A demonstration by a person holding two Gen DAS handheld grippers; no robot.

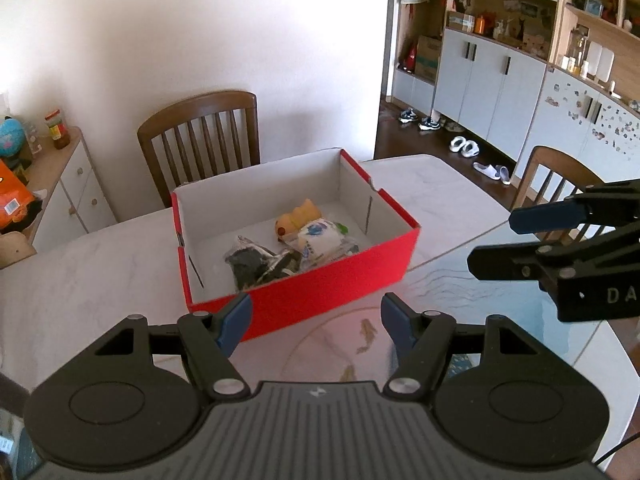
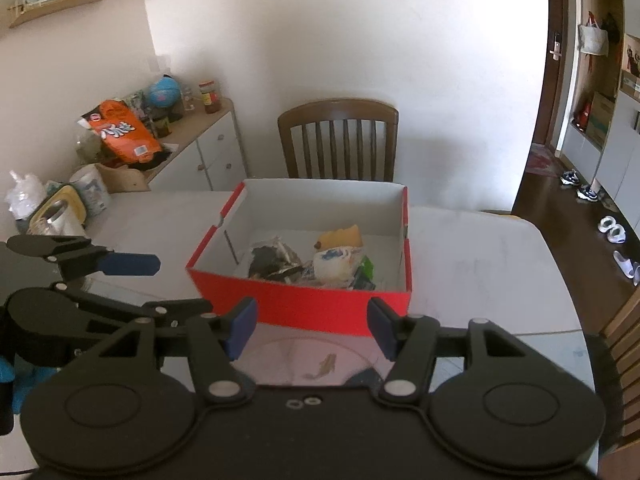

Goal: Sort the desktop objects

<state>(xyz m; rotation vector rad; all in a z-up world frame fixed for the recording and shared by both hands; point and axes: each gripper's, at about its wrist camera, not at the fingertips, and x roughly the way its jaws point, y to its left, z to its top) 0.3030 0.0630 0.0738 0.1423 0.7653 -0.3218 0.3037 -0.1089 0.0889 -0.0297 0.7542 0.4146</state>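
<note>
We see a white wall [image 2: 360, 40] behind a wooden chair [image 2: 338, 140] at a pale table [image 2: 480, 272]. A low white cabinet [image 2: 208, 152] stands against the wall. Beyond a doorway, dark floor [image 1: 432, 140] runs past grey cupboards [image 1: 488, 80] and what may be slippers [image 1: 464, 146].

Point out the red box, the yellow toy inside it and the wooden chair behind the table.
red box [image 2: 304, 308], right wrist view, on its red front wall.
yellow toy [image 1: 298, 218], left wrist view, on the middle of its body.
wooden chair [image 2: 338, 114], right wrist view, on the top rail of its back.
</note>
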